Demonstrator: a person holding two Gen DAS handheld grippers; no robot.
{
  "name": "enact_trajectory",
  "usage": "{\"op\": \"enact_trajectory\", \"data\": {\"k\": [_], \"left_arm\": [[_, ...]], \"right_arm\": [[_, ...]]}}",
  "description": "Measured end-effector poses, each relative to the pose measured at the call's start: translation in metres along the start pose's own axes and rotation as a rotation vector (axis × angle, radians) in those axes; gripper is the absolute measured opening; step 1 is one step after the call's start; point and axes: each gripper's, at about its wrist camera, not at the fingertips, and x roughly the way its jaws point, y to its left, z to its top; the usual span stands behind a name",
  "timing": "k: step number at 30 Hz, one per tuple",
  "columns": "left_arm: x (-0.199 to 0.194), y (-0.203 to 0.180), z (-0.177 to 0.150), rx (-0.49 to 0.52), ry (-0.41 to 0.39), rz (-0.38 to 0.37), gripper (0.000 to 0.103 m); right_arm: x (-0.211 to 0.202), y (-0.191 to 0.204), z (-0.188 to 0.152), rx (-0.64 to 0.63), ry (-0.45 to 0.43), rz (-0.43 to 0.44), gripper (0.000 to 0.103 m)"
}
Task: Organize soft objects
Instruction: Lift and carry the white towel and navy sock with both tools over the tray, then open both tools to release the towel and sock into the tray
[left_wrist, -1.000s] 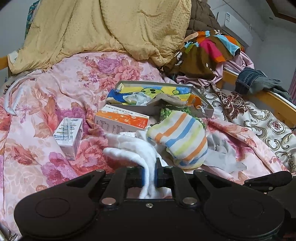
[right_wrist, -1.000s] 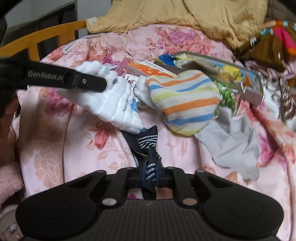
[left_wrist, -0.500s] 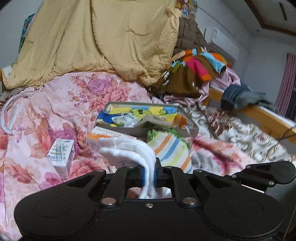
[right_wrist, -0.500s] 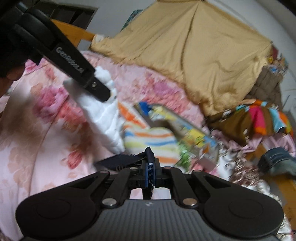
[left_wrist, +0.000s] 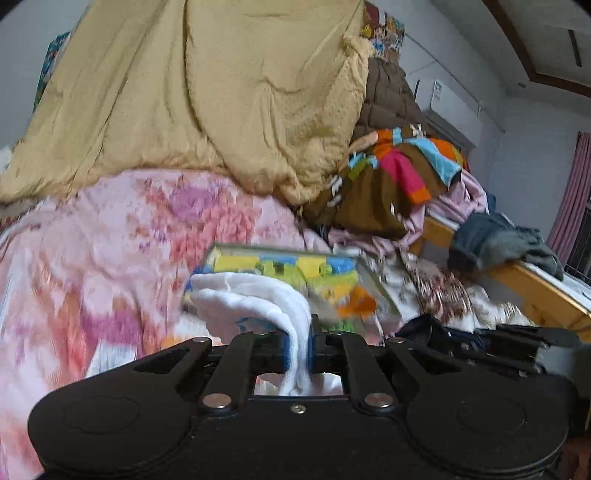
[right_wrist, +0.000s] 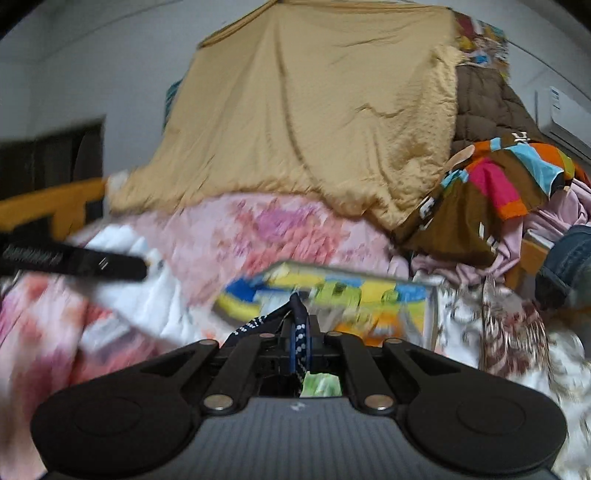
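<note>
My left gripper (left_wrist: 299, 341) is shut on a fluffy white sock (left_wrist: 255, 299), lifted above the pink floral bedspread (left_wrist: 110, 236). My right gripper (right_wrist: 300, 343) is shut on a dark navy sock with white dots (right_wrist: 258, 325). In the right wrist view the left gripper's black finger (right_wrist: 92, 260) shows at the left with the white sock (right_wrist: 147, 295) hanging from it. In the left wrist view the right gripper (left_wrist: 480, 341) shows at the lower right with the navy sock (left_wrist: 424, 328). Just beyond both grippers lies a shallow colourful box (left_wrist: 288, 266) (right_wrist: 351, 291).
A tan quilt (left_wrist: 207, 92) is heaped at the back of the bed. A brown, orange and pink garment (left_wrist: 391, 177) lies to its right. Grey-blue clothes (left_wrist: 495, 243) hang over the wooden bed rail (left_wrist: 535, 291). An air conditioner (left_wrist: 450, 96) is on the wall.
Both grippers have risen from the bed, carrying their socks up. The striped sock, grey cloth and small cartons have dropped out of view below. The views now look more level across the bed.
</note>
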Motion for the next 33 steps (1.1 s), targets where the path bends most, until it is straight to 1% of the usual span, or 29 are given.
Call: {"op": "enact_trajectory", "data": {"k": [2, 4, 7, 9, 12, 14, 19, 23, 28, 33], "left_arm": [[0.018, -0.002, 0.016, 0.016, -0.02, 0.002, 0.009], [0.039, -0.004, 0.03, 0.018, -0.029, 0.001, 0.009], [0.078, -0.01, 0.051, 0.03, -0.031, -0.004, 0.009], [0.105, -0.016, 0.058, 0.035, -0.021, -0.012, 0.009], [0.147, -0.026, 0.063, 0.031, -0.013, -0.023, 0.009], [0.176, -0.03, 0.063, 0.002, 0.0, -0.03, 0.009], [0.228, -0.035, 0.055, -0.03, 0.031, -0.004, 0.009], [0.251, -0.031, 0.045, -0.059, 0.077, 0.011, 0.009], [0.268, -0.025, 0.032, -0.075, 0.137, 0.035, 0.009], [0.274, -0.024, 0.021, -0.083, 0.172, 0.063, 0.011]], "right_arm": [[0.022, -0.015, 0.011, 0.012, -0.03, -0.029, 0.005], [0.046, -0.032, 0.018, 0.057, -0.056, -0.048, 0.005], [0.081, -0.059, 0.018, 0.171, -0.044, -0.031, 0.006], [0.097, -0.073, 0.015, 0.206, -0.033, -0.022, 0.005], [0.118, -0.091, 0.009, 0.248, -0.023, -0.03, 0.005], [0.13, -0.101, 0.003, 0.282, -0.016, -0.028, 0.005], [0.155, -0.123, -0.011, 0.347, 0.015, -0.031, 0.006], [0.166, -0.135, -0.02, 0.401, 0.037, -0.015, 0.009], [0.173, -0.138, -0.025, 0.404, 0.063, -0.009, 0.012], [0.177, -0.135, -0.029, 0.385, 0.099, -0.01, 0.016]]}}
